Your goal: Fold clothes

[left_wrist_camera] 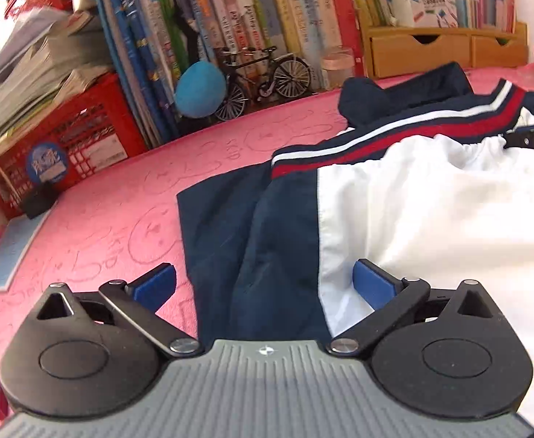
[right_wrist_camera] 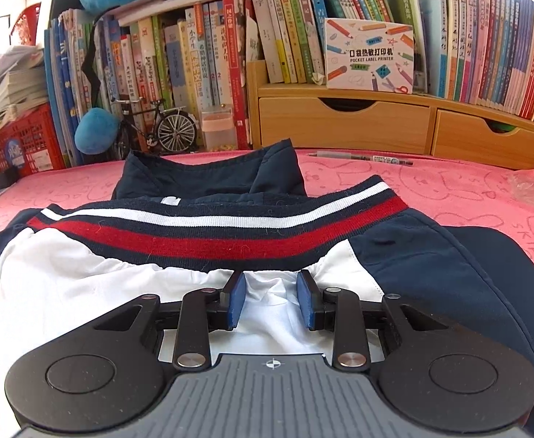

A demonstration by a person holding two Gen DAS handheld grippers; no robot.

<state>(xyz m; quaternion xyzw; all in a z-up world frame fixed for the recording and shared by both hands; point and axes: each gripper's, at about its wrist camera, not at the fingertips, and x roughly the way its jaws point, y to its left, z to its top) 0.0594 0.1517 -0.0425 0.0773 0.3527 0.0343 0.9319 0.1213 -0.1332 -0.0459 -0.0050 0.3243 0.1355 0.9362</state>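
A navy and white jacket (left_wrist_camera: pixel 413 197) with a red and white striped band lies on the pink mat (left_wrist_camera: pixel 95 219). It also shows in the right wrist view (right_wrist_camera: pixel 230 233), with its navy collar at the far end. My left gripper (left_wrist_camera: pixel 263 284) is wide open just above the jacket's navy left side, holding nothing. My right gripper (right_wrist_camera: pixel 271 299) is partly open over the white panel, with a small bunch of white cloth between its blue pads (right_wrist_camera: pixel 238 301). Whether the pads touch the cloth I cannot tell. The right gripper's tip shows in the left wrist view (left_wrist_camera: pixel 529 142).
Along the back stand rows of books (right_wrist_camera: pixel 303 36), a wooden drawer organiser (right_wrist_camera: pixel 394 127), a toy bicycle (right_wrist_camera: pixel 157 127), a blue plush (right_wrist_camera: pixel 95 135) and a red crate (left_wrist_camera: pixel 59 149) stacked with papers. A pen (right_wrist_camera: pixel 362 156) lies on the pink mat (right_wrist_camera: pixel 449 197) before the drawers.
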